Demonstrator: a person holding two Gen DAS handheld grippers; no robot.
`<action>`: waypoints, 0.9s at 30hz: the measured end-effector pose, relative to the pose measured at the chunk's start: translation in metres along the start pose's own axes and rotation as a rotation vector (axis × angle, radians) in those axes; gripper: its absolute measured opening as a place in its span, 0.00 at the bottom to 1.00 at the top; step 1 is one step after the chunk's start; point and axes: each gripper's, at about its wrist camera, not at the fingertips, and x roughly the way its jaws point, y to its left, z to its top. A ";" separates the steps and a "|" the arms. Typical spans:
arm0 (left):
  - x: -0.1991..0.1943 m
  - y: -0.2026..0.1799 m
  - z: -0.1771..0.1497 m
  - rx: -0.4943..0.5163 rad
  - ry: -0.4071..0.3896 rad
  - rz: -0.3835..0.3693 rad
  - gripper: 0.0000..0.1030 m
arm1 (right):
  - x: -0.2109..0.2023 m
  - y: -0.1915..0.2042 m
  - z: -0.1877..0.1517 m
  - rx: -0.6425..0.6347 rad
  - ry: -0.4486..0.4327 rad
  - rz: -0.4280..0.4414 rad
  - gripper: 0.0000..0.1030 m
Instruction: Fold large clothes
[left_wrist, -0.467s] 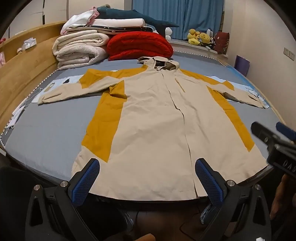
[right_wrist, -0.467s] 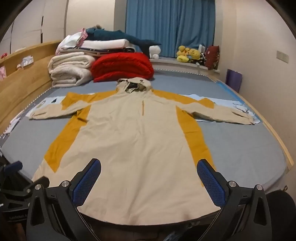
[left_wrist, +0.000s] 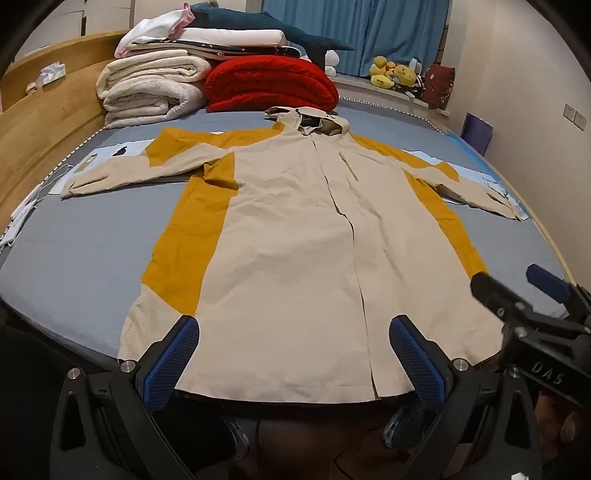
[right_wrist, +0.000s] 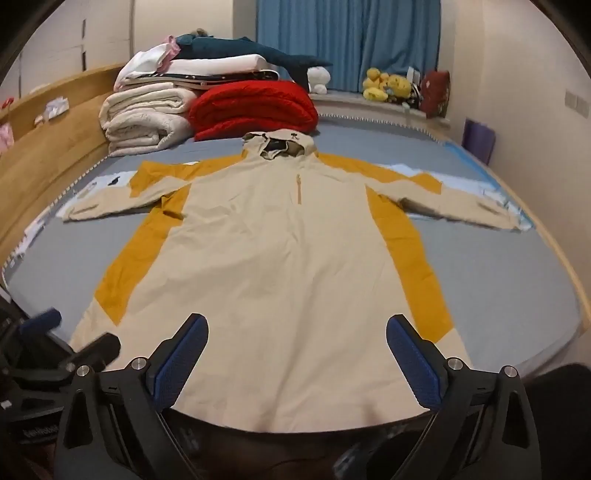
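Note:
A long cream and mustard hooded coat lies flat, front up, on the grey-blue bed, sleeves spread to both sides and hem at the near edge. It also shows in the right wrist view. My left gripper is open and empty, just above the hem's left half. My right gripper is open and empty above the hem's right half. The right gripper shows at the right edge of the left wrist view, and the left gripper at the left edge of the right wrist view.
Folded white quilts and a red quilt are stacked at the head of the bed. A wooden headboard runs along the left. Plush toys sit on the far sill, below blue curtains. A wall stands at the right.
Both grippers have moved slightly forward and lower toward the coat's hem. The coat has not moved.

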 end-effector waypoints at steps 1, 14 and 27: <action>0.001 -0.001 0.000 -0.001 0.001 -0.003 0.99 | 0.003 0.001 -0.001 -0.001 0.011 0.004 0.91; 0.001 0.001 0.000 -0.005 -0.003 -0.010 0.99 | -0.002 0.001 0.001 -0.005 -0.023 0.021 0.88; 0.000 0.000 0.001 -0.005 -0.001 -0.010 0.99 | -0.001 0.005 0.001 -0.027 -0.024 0.023 0.85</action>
